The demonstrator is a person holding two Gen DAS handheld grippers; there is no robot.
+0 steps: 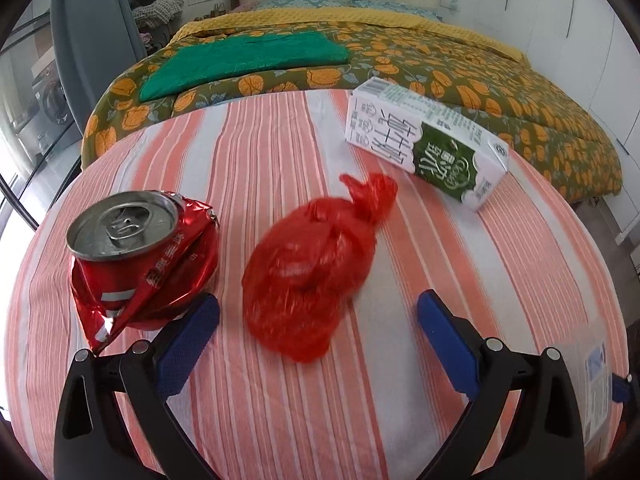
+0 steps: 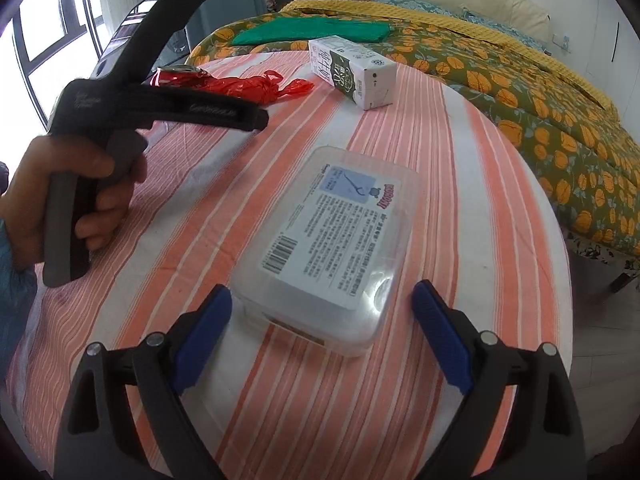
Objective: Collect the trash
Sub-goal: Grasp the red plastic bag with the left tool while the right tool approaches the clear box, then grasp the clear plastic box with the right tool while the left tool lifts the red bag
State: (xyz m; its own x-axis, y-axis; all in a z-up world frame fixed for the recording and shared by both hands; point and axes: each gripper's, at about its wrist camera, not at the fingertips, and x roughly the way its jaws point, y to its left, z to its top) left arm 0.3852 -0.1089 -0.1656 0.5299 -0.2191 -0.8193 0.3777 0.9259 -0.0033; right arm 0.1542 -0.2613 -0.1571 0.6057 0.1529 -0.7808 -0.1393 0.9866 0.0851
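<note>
A tied red plastic bag (image 1: 310, 264) lies on the striped table, just ahead of my open left gripper (image 1: 318, 316), partly between its blue pads. A crushed red can (image 1: 136, 256) stands to its left, by the left pad. A white and green milk carton (image 1: 428, 140) lies on its side farther right. In the right wrist view a clear plastic box (image 2: 340, 248) with a printed label lies just ahead of my open right gripper (image 2: 322, 300). The bag (image 2: 256, 86), the can (image 2: 176, 74) and the carton (image 2: 352, 70) show at the far side.
The round table (image 1: 280, 400) has an orange and white striped cloth. A bed (image 1: 440, 60) with an orange-flowered cover and a green folded cloth (image 1: 248, 60) stands right behind it. The hand-held left gripper body (image 2: 132, 92) crosses the left of the right wrist view. Windows are at the left.
</note>
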